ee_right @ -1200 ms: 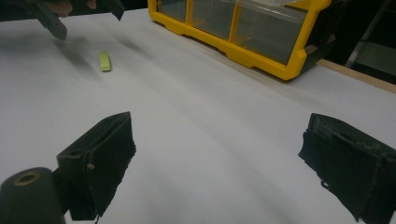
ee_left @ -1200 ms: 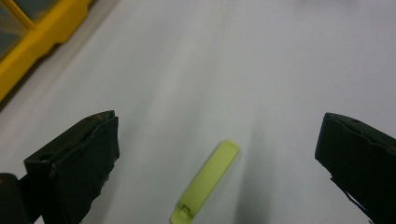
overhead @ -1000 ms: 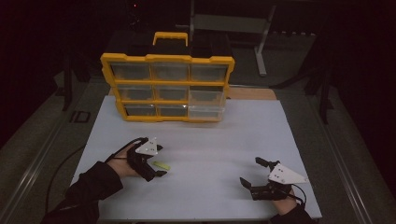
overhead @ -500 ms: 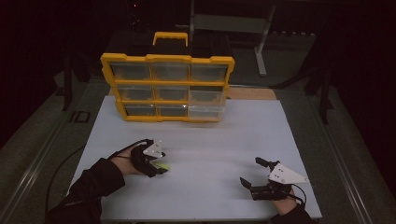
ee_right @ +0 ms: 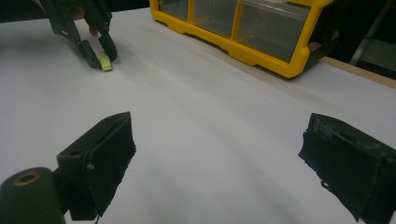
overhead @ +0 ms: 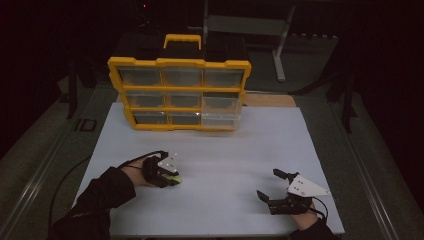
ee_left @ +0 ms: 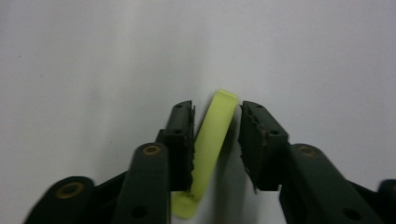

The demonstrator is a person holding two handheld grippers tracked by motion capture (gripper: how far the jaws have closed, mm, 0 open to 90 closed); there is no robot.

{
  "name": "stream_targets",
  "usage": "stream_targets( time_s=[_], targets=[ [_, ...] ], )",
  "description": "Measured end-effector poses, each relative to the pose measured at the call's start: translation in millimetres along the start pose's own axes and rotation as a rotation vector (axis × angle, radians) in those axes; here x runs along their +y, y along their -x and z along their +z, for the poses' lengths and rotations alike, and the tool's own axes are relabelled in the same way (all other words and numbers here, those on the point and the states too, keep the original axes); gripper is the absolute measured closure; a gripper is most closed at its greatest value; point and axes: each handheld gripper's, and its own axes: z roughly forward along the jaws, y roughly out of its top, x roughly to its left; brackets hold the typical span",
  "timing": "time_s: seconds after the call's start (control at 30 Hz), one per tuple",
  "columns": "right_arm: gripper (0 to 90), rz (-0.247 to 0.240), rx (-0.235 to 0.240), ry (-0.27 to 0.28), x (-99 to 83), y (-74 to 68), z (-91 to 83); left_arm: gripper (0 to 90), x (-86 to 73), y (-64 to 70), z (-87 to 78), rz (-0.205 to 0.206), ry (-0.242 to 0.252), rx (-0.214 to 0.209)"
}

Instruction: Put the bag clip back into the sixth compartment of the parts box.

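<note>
Yellow-green and flat, a small plastic strip [ee_left: 211, 144] lies on the white surface [overhead: 235, 155] in the lower left of the high view, right at the tip of the left tongs [overhead: 172, 178]. In the left gripper view it sits between the two black jaws, slanting from the bottom centre up toward the right; the left jaw looks to be against its edge, while a narrow gap shows between the strip and the right jaw, so these tongs are nearly together around it but not clamped on it. From the right gripper view the strip [ee_right: 105, 61] appears in the upper left of the frame, lying on the surface under the far tongs [ee_right: 99, 52].

The right tongs [overhead: 267, 186] rest low on the surface at the lower right of the high view, jaws spread wide apart with nothing between them, well apart from the strip. A yellow drawer box [overhead: 177, 95] with clear drawers stands at the upper centre of the high view, at the far edge of the surface
</note>
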Motion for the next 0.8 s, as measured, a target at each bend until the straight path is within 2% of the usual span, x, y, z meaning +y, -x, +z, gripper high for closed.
stream_targets(
  time_s=[0.07, 0.1, 0.17, 0.33, 0.4, 0.43, 0.47, 0.6, 0.63, 0.8],
  targets=[
    [9.1, 0.000, 0.000, 0.000, 0.1, -0.1, -0.2, 70.6, 1.1, -0.1, 0.1, 0.004, -0.008, -0.016],
    [9.1, -0.001, 0.000, 0.001, 0.2, 0.0, -0.2, 75.0, 1.5, 0.0, 0.3, 0.005, -0.010, -0.024],
    [9.1, 0.001, 0.000, 0.002, 0.1, 0.1, -0.2, 77.8, 2.4, 0.3, 0.2, 0.007, -0.016, -0.025],
    [9.1, -0.001, 0.001, 0.001, 0.4, -0.1, -0.1, 78.7, 4.2, 0.0, -0.9, -0.009, -0.029, -0.026],
    [9.1, -0.005, 0.000, 0.004, 0.7, 0.1, -0.4, 78.7, 7.1, -0.8, -4.0, -0.084, -0.039, -0.028],
    [9.1, -0.003, -0.002, 0.006, 0.8, 0.3, -0.7, 78.7, 7.7, -0.8, -5.5, -0.088, -0.040, -0.029],
    [9.1, -0.001, -0.002, 0.006, 0.8, 0.4, -1.0, 78.7, 8.7, -0.7, -7.6, -0.107, -0.031, -0.025],
    [9.1, 0.002, -0.003, 0.007, 1.0, 0.6, -1.5, 78.7, 10.9, -1.4, -16.8, -0.134, 0.014, 0.000],
    [9.1, 0.001, -0.002, 0.008, 1.1, 0.3, -1.5, 78.7, 11.4, -1.1, -18.2, -0.132, 0.019, 0.010],
    [9.1, 0.000, -0.003, 0.010, 1.6, 0.4, -1.7, 78.7, 16.7, -0.1, -27.5, -0.135, 0.037, 0.005]
  ],
)
